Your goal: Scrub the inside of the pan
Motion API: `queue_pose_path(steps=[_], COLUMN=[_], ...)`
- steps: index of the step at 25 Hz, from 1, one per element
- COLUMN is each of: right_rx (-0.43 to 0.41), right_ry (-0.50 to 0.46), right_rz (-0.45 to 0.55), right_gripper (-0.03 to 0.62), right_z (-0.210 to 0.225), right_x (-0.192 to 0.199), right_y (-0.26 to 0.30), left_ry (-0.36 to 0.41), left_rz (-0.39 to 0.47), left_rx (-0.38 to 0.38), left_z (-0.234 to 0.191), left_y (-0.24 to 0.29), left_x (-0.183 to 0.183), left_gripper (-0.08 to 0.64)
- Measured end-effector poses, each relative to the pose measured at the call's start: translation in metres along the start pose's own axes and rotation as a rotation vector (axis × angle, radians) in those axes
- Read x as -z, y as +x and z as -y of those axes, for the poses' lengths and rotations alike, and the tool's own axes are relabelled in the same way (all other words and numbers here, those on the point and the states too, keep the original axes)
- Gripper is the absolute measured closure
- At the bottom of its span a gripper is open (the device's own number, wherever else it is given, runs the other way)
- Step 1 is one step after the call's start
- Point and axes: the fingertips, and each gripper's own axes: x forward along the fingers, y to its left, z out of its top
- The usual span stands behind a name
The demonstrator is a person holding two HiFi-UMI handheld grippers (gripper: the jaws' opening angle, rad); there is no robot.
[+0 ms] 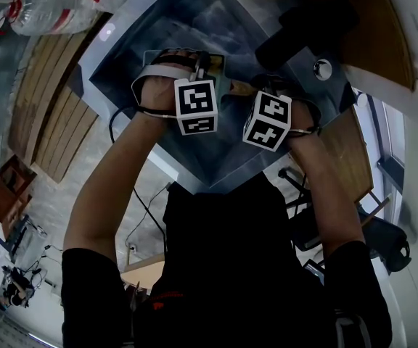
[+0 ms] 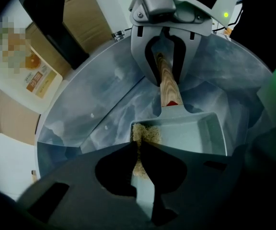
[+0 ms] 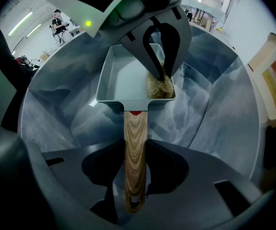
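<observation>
A pale rectangular pan (image 2: 190, 133) with a wooden handle (image 2: 168, 85) hangs over a steel sink (image 2: 95, 99). My left gripper (image 2: 139, 145) is shut on a beige scrub sponge (image 2: 145, 132), which rests on the pan's floor by its near left corner. In the right gripper view, my right gripper (image 3: 134, 145) is shut on the wooden handle (image 3: 134, 152), holding the pan (image 3: 123, 83) out ahead. The left gripper (image 3: 161, 75) comes down from above there, pressing the sponge (image 3: 159, 87) into the pan's near right corner. In the head view both marker cubes (image 1: 196, 106) sit side by side above the sink (image 1: 158, 35).
A printed carton (image 2: 40, 78) lies on the counter beside the sink. A clear plastic bottle (image 1: 49, 9) lies at the far left and a black object (image 1: 303, 27) at the far right. The sink's sloped walls close in around the pan.
</observation>
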Motion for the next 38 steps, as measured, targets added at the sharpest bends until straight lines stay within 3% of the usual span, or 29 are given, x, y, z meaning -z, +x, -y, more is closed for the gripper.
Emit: queue_pose_path(steps=[6,14,19,26,34,38], right_rx=[0.003,0.007,0.01,0.01,0.008,0.006], right_ry=[0.008,0.01,0.009,0.014,0.014,0.016], right_rz=[-0.006,-0.015,-0.018,-0.016,-0.02,-0.021], right_gripper=[0.454,0.454,0.454,0.454,0.454,0.454], right_z=[0.0,0.0,0.0,-0.001,-0.003,-0.003], right_x=[0.001,0.001,0.001,0.001,0.001,0.002], right_y=[0.0,0.0,0.0,-0.001,-0.001,-0.001], left_ry=[0.013,0.008,-0.001,-0.001,-0.027,0.004], left_rz=[0.002,-0.03,-0.037,-0.04,-0.055,-0.073], left_rx=[0.059,0.246,0.298,0.292,0.117,0.082], left_z=[0.017,0.074,0.095,0.092,0.03,0.01], left_y=[-0.007,-0.022,-0.027,-0.03,-0.037,-0.027], left_x=[-0.003,-0.009,-0.01,-0.008,0.027,0.034], left_gripper=[0.523,0.523,0.523,0.523,0.523,0.523])
